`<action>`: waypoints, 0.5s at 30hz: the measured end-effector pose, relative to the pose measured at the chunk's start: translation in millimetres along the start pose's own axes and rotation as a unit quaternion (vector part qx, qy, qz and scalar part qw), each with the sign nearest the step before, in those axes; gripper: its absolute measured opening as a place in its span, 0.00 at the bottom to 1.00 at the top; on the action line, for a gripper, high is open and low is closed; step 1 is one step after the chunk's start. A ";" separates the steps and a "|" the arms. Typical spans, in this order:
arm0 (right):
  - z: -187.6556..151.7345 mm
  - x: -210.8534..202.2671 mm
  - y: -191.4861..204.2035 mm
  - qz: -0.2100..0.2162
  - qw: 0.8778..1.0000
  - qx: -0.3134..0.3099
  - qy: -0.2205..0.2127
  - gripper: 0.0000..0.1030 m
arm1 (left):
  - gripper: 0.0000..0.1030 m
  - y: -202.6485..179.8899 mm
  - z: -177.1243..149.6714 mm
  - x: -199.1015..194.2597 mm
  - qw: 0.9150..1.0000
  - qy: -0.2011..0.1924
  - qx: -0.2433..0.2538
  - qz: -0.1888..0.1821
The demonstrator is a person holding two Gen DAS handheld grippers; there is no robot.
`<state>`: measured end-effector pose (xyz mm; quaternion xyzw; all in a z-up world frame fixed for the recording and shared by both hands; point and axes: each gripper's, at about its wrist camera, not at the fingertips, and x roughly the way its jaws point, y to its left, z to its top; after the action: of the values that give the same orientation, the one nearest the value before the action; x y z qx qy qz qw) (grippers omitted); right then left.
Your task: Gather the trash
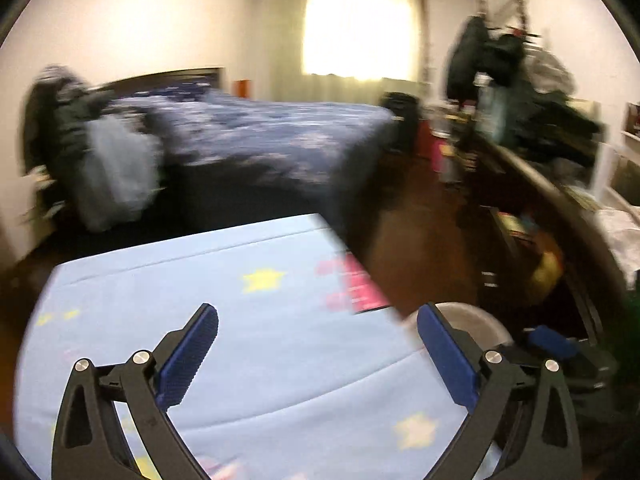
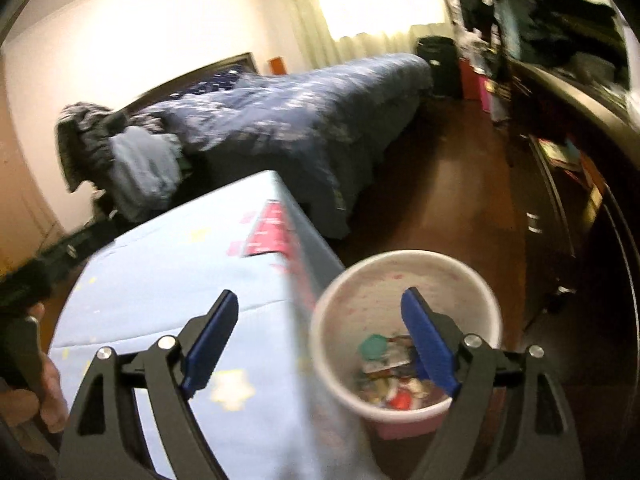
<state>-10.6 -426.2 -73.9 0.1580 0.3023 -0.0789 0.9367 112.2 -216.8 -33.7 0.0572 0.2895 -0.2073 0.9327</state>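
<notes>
Both grippers hang wide open and empty over a light-blue star-print bedspread (image 2: 168,256), a person's hand (image 2: 48,392) visible at the lower left edge of the right wrist view. The left gripper (image 1: 318,354) is over the spread, nothing between its blue pads; the right gripper (image 2: 320,338) straddles the spread's near edge, its right finger over the pale pink-based bin (image 2: 404,280). The bin stands on the dark wooden floor (image 2: 452,208) just beside the bed, with mixed wrappers (image 2: 394,376) lying at its bottom. The drop appears done: the sound next move is to scan the spread for further litter. A pink printed sheet (image 2: 268,232) lies beyond the bin at the spread's edge; whether it is trash is unclear. Farther beyond the bin are a dark-blue patterned bed (image 2: 304,120) and a bright curtained window (image 1: 356,28); right of it, a cluttered dark cabinet (image 2: 560,92).
</notes>
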 end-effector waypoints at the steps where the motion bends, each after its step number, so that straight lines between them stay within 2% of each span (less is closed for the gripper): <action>1: -1.2 -3.2 11.3 0.007 1.000 -0.005 -0.001 0.83 | 0.96 13.8 -5.6 -8.0 1.000 0.000 -0.005 0.018; 5: -10.0 -14.8 65.1 0.043 0.998 -0.040 -0.004 0.86 | 0.96 63.3 -25.4 -38.1 0.996 -0.001 -0.033 0.086; 8: -16.9 -18.9 100.5 0.070 0.996 -0.058 -0.001 0.87 | 0.96 92.1 -40.1 -57.8 0.991 0.001 -0.053 0.120; 12: -25.3 -18.5 141.5 0.098 0.992 -0.079 0.009 0.88 | 0.96 119.6 -54.6 -76.4 0.986 0.007 -0.079 0.147; 15: -30.6 -16.2 164.3 0.114 0.989 -0.088 0.023 0.88 | 0.96 135.3 -63.2 -89.2 0.984 0.006 -0.099 0.150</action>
<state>-0.2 -260.7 -47.0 0.1106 0.3092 0.0592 0.9427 69.8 -48.1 -37.4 0.0087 0.3024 -0.0346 0.9525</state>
